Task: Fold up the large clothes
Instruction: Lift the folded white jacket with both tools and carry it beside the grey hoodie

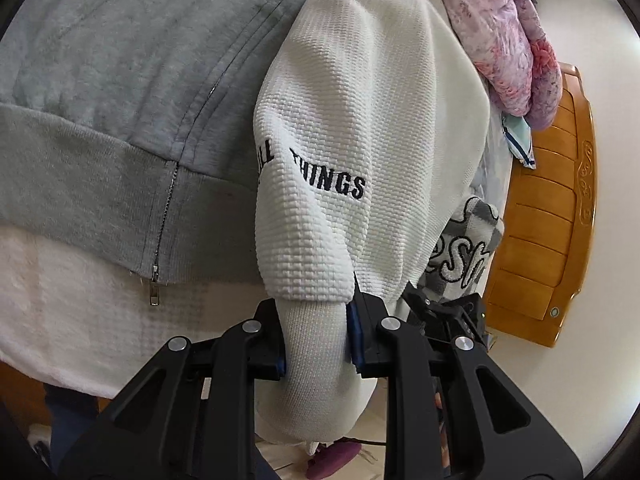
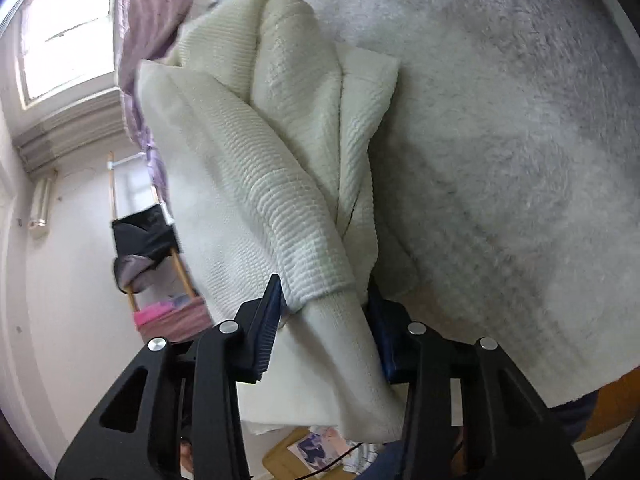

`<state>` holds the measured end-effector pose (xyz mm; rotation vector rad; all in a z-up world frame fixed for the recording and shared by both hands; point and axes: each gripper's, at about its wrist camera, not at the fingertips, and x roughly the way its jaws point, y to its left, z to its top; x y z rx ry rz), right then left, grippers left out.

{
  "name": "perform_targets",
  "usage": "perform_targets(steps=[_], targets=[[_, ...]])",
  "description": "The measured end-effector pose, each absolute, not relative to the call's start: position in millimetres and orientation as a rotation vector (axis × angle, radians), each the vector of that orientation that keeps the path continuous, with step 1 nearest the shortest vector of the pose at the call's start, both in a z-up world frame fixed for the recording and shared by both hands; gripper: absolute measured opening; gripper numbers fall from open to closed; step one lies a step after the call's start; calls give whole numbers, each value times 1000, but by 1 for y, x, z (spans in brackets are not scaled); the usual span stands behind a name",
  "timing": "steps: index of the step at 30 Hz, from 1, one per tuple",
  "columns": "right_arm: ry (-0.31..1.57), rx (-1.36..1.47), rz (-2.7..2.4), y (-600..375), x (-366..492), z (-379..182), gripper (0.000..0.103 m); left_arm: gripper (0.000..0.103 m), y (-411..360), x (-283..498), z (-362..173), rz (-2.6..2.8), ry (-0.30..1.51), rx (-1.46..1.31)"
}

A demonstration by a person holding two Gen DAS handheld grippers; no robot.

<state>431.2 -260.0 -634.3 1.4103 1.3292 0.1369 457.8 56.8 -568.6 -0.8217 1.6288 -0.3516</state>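
A white waffle-knit sweatshirt with black embroidered letters hangs bunched in front of me. My left gripper is shut on its ribbed cuff, which passes down between the pads. In the right wrist view my right gripper is shut on another ribbed edge of the same white sweatshirt, whose folds rise away from the jaws. The right gripper also shows in the left wrist view, close beside the left one.
A grey zip hoodie lies on a white fleece blanket. A pink floral quilt and a wooden headboard are at the right. A window and a clothes rack are at the left.
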Motion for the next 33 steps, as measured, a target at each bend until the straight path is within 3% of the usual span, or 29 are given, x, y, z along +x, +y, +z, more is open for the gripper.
perform_targets(steps=[3,5,8,14,26,33], targets=[[1357,1418,100,-253,436,-652,42,22,52,457,-573,-335,1638,-785],[1358,1348,69,-246,443,-640,28,22,47,459,-573,-321,1641,-744],[1340,1136,61,-236,451,-596,22,22,41,458,-557,-314,1603,-625],[1258,886,117,-228,468,-501,21,22,9,458,-482,-392,1471,-389],[1042,719,269,-267,497,-349,21,22,-37,461,-340,-492,1202,-432],[848,698,268,-352,488,-280,21,22,-111,467,-281,-592,1000,-426]])
